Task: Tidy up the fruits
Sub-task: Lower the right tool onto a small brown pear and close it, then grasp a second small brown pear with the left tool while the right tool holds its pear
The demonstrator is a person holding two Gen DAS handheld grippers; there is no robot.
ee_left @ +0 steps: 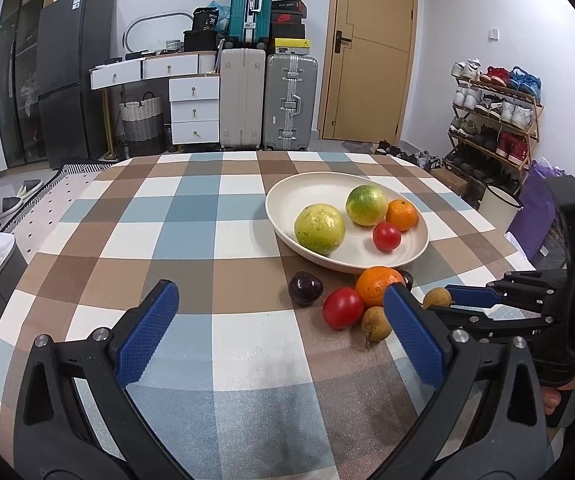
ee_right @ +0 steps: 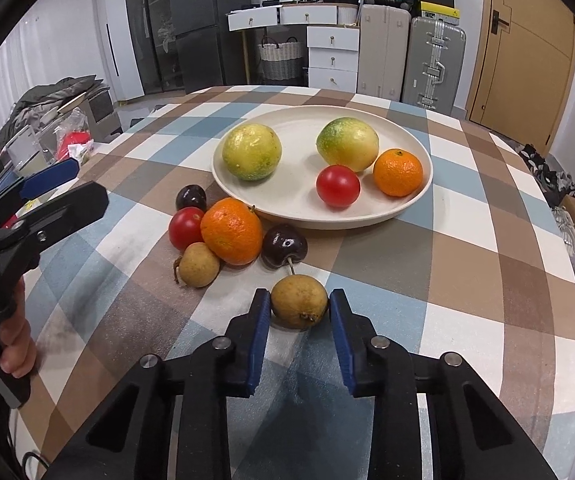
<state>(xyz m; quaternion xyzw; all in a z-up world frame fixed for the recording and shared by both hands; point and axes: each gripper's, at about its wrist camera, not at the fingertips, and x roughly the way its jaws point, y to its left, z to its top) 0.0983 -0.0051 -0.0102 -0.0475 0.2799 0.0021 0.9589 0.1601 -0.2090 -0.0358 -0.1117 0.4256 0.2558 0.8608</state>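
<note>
Right wrist view: a round table covered in a checked cloth of blue, brown and white squares (ee_right: 467, 248) fills most of the picture. On it sits a wide, shallow cream-coloured plate (ee_right: 299, 120), holding two large yellow-green round fruits (ee_right: 251, 152), one small orange mandarin (ee_right: 398, 172) and one small red tomato (ee_right: 337, 185).

Just in front of the plate, on the cloth, lies a loose cluster: a larger orange mandarin (ee_right: 232, 230), a second red tomato (ee_right: 184, 227) touching its left side, a dark purple plum (ee_right: 190, 197) behind them, a dark cherry with a stem (ee_right: 284, 246) to the right, and a small tan longan (ee_right: 198, 264) in front.

The right gripper (ee_right: 299, 312), black with blue ribbed pads, has its two pads pressed against either side of another small tan round longan (ee_right: 299, 306), which sits on the cloth nearest the camera, a little apart from the cluster.

The left gripper (ee_left: 279, 328), seen best in the left wrist view, stands with its blue pads wide apart over the bare cloth, holding nothing, to the left of the cluster. A person's hand (ee_right: 13, 344) grips its handle.
</note>
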